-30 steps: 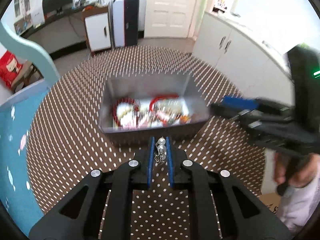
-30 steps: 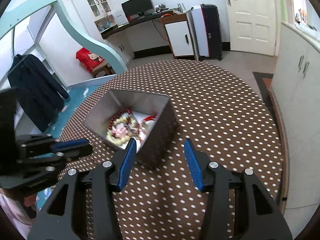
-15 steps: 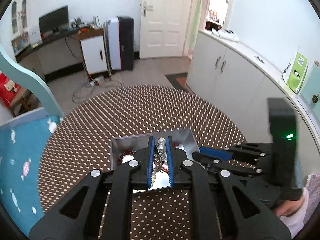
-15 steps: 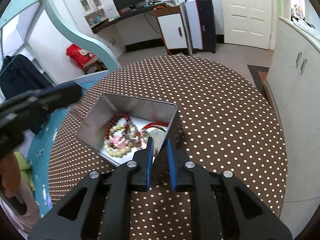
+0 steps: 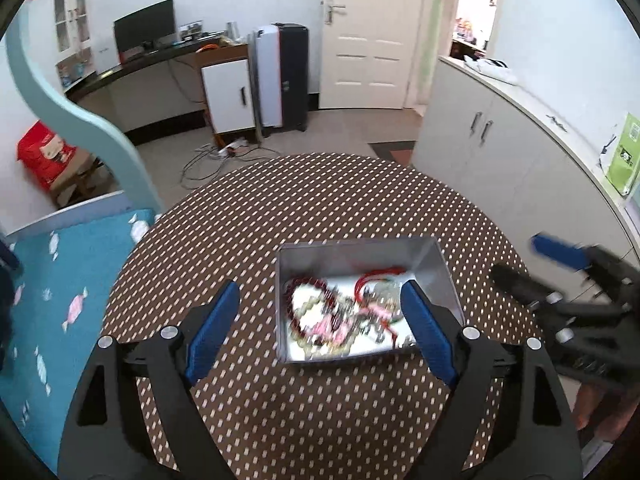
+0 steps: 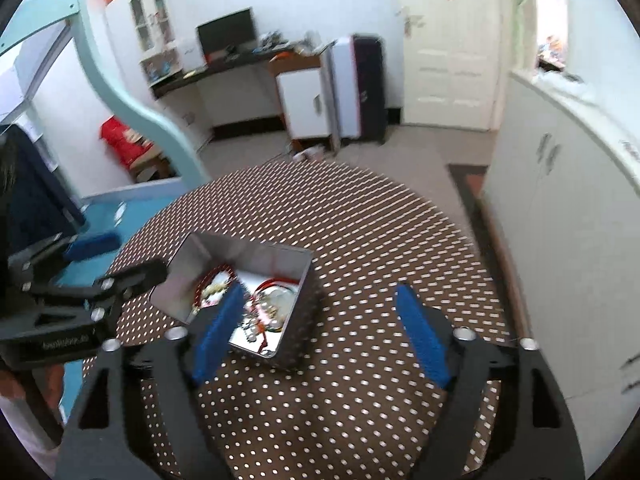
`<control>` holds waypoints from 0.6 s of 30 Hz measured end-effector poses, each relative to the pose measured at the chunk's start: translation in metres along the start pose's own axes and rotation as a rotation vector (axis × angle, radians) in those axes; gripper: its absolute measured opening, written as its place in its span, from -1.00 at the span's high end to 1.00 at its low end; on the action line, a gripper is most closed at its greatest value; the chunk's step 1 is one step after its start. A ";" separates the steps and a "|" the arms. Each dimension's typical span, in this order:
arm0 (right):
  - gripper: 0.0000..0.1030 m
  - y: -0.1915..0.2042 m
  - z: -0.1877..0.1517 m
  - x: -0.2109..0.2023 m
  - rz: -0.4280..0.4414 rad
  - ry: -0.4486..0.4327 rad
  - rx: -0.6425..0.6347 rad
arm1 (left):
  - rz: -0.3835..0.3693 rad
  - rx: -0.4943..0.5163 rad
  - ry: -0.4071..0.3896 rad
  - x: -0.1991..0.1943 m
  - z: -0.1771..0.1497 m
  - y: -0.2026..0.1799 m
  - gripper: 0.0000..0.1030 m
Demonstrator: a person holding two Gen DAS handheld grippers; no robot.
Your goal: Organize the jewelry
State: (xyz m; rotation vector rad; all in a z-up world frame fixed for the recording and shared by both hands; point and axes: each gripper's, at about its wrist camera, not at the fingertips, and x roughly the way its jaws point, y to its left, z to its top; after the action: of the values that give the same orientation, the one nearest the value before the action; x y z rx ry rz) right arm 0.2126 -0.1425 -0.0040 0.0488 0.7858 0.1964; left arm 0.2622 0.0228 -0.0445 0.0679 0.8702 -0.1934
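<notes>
A silver metal box (image 5: pixel 434 268) (image 6: pixel 296 292) stands on the round brown polka-dot table (image 5: pixel 320 200). Inside lies a tangle of jewelry (image 5: pixel 344 316) (image 6: pixel 260 308): red bead bracelets, pale beads and pink and silver pieces. My left gripper (image 5: pixel 320 330) is open and empty, raised above and in front of the box. My right gripper (image 6: pixel 320 330) is open and empty, raised above the table to the right of the box. The right gripper also shows in the left wrist view (image 5: pixel 560 256), and the left gripper shows in the right wrist view (image 6: pixel 92 256).
The table (image 6: pixel 360 240) fills the foreground. A blue mat (image 5: pixel 60 280) with candy prints lies left of it. White cabinets (image 5: pixel 500 152) run along the right. A desk, a white cabinet and a door stand far behind.
My left gripper has opened, and the silver bead piece it held is no longer between its fingers. My right gripper opened from shut. Both rose and pulled back from the box.
</notes>
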 end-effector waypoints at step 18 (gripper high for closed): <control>-0.86 0.041 -0.031 -0.118 -0.100 -0.254 -0.044 | 0.055 -0.028 -0.275 -0.148 -0.046 -0.015 -0.72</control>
State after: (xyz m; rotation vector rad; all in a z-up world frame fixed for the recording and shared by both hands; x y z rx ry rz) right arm 0.1029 -0.1261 0.0616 -0.0075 0.5286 0.1102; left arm 0.1311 0.0356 0.0395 0.0383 0.5961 -0.1351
